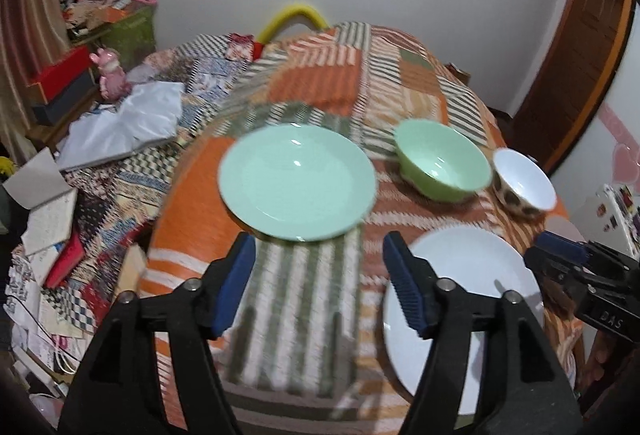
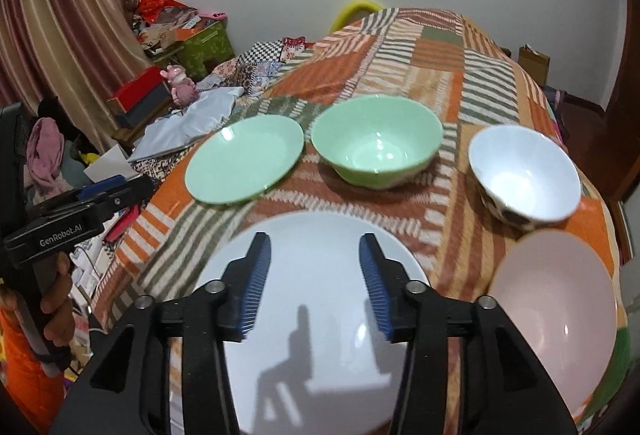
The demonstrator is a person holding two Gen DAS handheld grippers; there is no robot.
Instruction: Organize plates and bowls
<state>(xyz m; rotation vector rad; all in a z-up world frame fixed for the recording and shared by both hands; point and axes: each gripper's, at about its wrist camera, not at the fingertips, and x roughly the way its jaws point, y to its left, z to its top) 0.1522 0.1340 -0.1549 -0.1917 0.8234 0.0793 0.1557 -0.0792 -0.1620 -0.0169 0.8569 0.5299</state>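
Fingers: both pairs spread, empty | white plate (image 2: 316, 275) near table edge, seemingly | green plate (image 1: 296, 181) clear around.

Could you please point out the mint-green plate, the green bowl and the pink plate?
Mint-green plate (image 1: 296, 181): left wrist view, middle of its well.
Green bowl (image 2: 378, 151): right wrist view, inside bottom.
Pink plate (image 2: 554, 295): right wrist view, middle of its face.

Mint-green plate (image 1: 298, 183), green bowl (image 1: 442, 159), white plate (image 2: 316, 315), pink plate (image 2: 556, 311), orange-striped patchwork cloth (image 1: 312, 83).
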